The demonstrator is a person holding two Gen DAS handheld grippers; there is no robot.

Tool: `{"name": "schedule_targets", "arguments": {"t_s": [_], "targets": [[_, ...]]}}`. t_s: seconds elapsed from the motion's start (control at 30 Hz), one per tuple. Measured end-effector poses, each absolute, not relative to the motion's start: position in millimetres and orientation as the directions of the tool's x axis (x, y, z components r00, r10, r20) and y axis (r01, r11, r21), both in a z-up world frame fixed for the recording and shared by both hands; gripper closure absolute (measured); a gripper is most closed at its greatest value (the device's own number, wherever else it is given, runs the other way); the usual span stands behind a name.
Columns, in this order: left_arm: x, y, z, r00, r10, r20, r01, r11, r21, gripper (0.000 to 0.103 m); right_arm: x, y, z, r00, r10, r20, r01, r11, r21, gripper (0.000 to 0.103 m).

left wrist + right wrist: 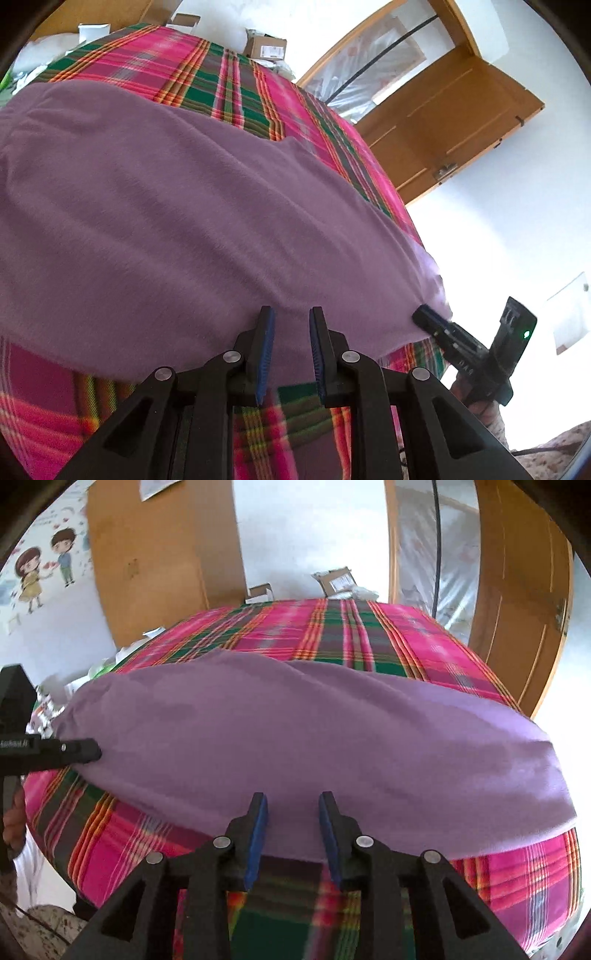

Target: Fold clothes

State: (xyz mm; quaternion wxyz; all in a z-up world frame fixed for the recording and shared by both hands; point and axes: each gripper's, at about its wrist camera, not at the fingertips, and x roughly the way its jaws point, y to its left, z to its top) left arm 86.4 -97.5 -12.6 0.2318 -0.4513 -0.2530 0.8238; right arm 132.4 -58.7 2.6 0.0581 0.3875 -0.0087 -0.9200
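Note:
A purple garment (177, 229) lies spread flat on a bed covered by a pink and green plaid blanket (207, 70). It also shows in the right wrist view (295, 731). My left gripper (291, 317) is open, its blue-padded fingers just above the garment's near edge, with nothing between them. My right gripper (293, 801) is open too, at the near edge further right. Each gripper shows in the other's view: the right one (428, 314) at the garment's right corner, the left one (88, 751) at its left corner.
A wooden door (454, 122) stands open beyond the bed's right side. Cardboard boxes (336, 581) sit past the far end. A wooden wardrobe (159, 554) and a wall with cartoon stickers (40, 572) stand at the left. The speckled floor (40, 926) shows below.

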Motion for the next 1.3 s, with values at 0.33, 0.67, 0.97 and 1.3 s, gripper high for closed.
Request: {"name": "schedule_targets", "arguments": {"t_s": [0.33,0.67,0.97,1.3], "targets": [[100.3,-130.5,-13.3,-0.544,0.569,-0.616,-0.099,-0.773,-0.626,0.083,129.4,-90.0,1.9,-0.673,-0.196,-0.713,0.219,-0.974,0.061,0.073],[112.1,-171.5,-18.2,-0.607,0.521,-0.600,-0.018,-0.763,-0.646,0.083,133.8,-121.0,-0.8,-0.643,-0.275,-0.714,0.325,-0.943,0.071,0.072],[105.3,-182.5,-13.7,-0.637,0.469,-0.612,0.030,-0.779,-0.627,0.083,109.7,-134.2,9.7,-0.665,-0.284,-0.691,0.344,-0.937,0.055,0.072],[107.9,-216.1,-14.3,-0.679,0.393,-0.620,0.119,-0.775,-0.621,0.083,106.4,-173.5,8.4,-0.603,-0.377,-0.703,0.450,-0.889,0.091,0.070]]}}
